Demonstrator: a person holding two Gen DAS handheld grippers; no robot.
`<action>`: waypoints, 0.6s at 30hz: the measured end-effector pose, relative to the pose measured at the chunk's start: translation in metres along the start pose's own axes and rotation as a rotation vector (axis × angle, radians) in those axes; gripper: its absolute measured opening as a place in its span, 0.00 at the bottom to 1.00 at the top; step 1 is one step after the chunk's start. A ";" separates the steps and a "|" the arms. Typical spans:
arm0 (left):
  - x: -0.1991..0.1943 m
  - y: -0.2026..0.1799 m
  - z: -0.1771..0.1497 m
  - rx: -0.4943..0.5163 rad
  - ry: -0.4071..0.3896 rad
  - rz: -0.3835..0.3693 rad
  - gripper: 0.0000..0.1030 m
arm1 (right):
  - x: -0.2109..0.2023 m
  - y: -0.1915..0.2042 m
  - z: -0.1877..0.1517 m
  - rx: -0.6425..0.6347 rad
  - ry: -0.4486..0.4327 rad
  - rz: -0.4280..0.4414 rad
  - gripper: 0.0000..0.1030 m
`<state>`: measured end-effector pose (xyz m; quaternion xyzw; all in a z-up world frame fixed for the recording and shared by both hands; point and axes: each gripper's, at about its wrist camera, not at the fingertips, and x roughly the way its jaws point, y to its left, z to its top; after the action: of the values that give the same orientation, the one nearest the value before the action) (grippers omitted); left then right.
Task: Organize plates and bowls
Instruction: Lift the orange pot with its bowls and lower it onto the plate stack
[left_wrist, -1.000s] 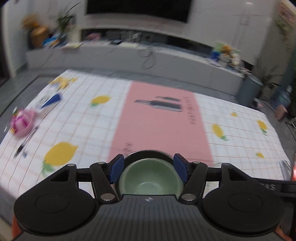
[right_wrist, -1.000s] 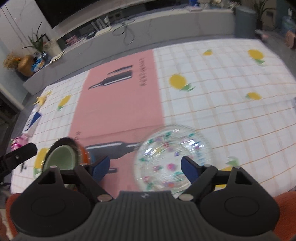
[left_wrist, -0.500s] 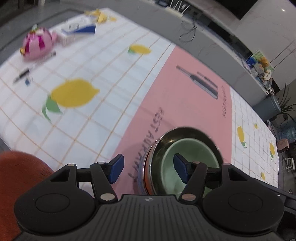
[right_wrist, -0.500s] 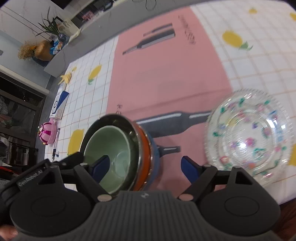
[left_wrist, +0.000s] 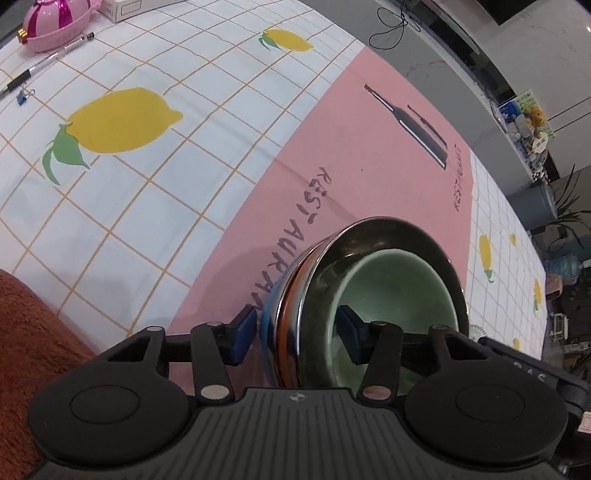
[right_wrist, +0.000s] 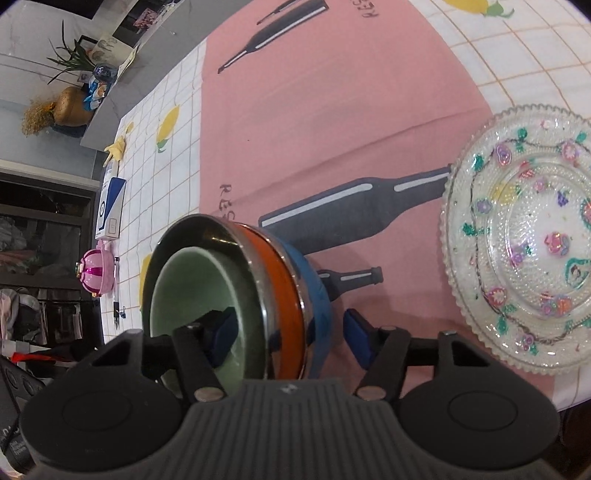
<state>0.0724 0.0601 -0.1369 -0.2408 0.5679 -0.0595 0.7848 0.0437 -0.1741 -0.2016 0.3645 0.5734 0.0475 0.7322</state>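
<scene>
A stack of nested bowls stands on the pink part of the tablecloth: a pale green bowl inside a steel-lined orange bowl, over a blue one. My left gripper straddles the stack's left rim, one pad outside and one inside the green bowl, jaws apart. My right gripper straddles the right rim the same way, its left pad in the green bowl. A clear glass plate with painted flowers lies to the right.
A pink pumpkin-shaped box, a pen, a binder clip and a white carton lie at the far left of the table. An orange-brown cloth lies at the near left edge.
Both grippers have dropped close to the bowl stack and now straddle its rim from opposite sides. The right gripper swung left, away from the glass plate.
</scene>
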 end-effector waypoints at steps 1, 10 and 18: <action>0.000 0.000 0.001 -0.003 0.001 -0.003 0.53 | 0.001 -0.002 0.001 0.009 0.007 0.011 0.54; -0.002 -0.001 0.001 0.015 -0.012 -0.011 0.48 | 0.004 -0.009 0.001 0.042 0.009 0.032 0.48; -0.005 -0.004 0.000 0.033 -0.029 -0.017 0.45 | -0.002 -0.014 0.000 0.050 0.001 0.026 0.44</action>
<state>0.0711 0.0583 -0.1304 -0.2334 0.5534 -0.0721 0.7963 0.0381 -0.1854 -0.2087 0.3901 0.5700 0.0431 0.7219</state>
